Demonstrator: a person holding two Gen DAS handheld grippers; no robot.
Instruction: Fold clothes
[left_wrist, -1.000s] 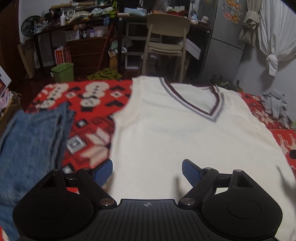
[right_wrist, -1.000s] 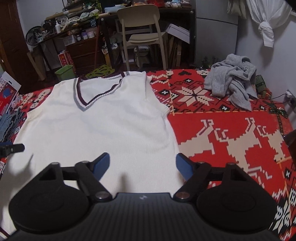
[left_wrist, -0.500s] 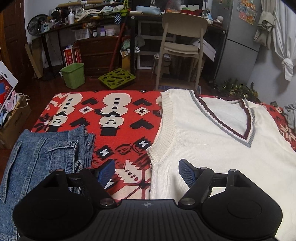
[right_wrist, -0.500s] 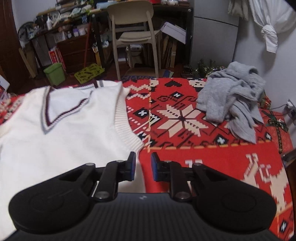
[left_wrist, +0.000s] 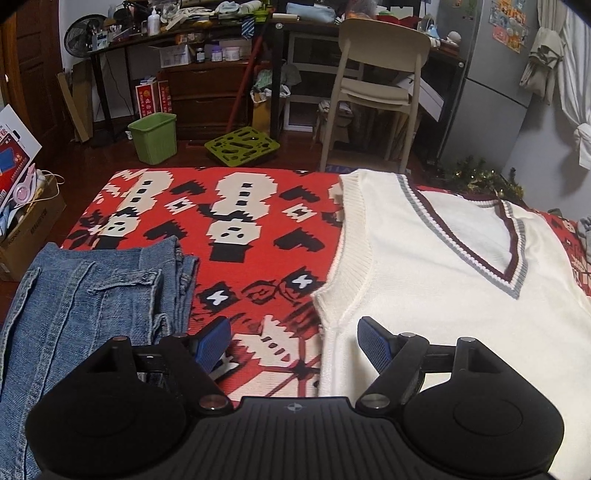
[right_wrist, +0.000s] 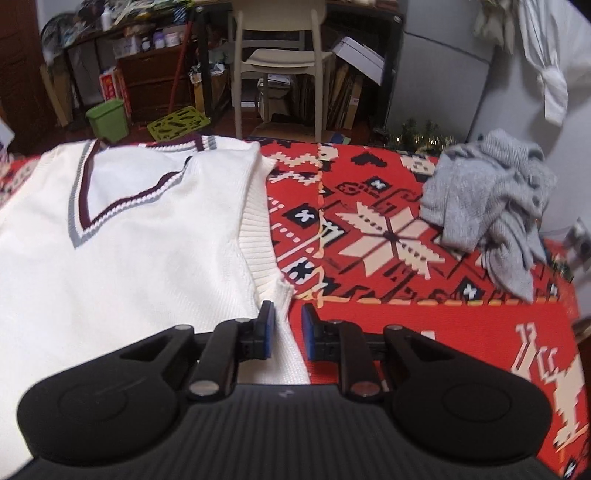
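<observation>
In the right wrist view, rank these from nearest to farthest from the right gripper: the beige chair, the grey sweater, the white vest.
1. The white vest: its side edge lies between the fingers of the right gripper, left of centre.
2. The grey sweater: crumpled on the red blanket, to the right.
3. The beige chair: on the floor beyond the blanket, at the top.

Cluttered home: chair (left_wrist: 376, 85), fridge (left_wrist: 491, 62)

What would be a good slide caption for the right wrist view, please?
Right gripper, nearly closed, at the white vest's side edge on the red blanket.
</observation>
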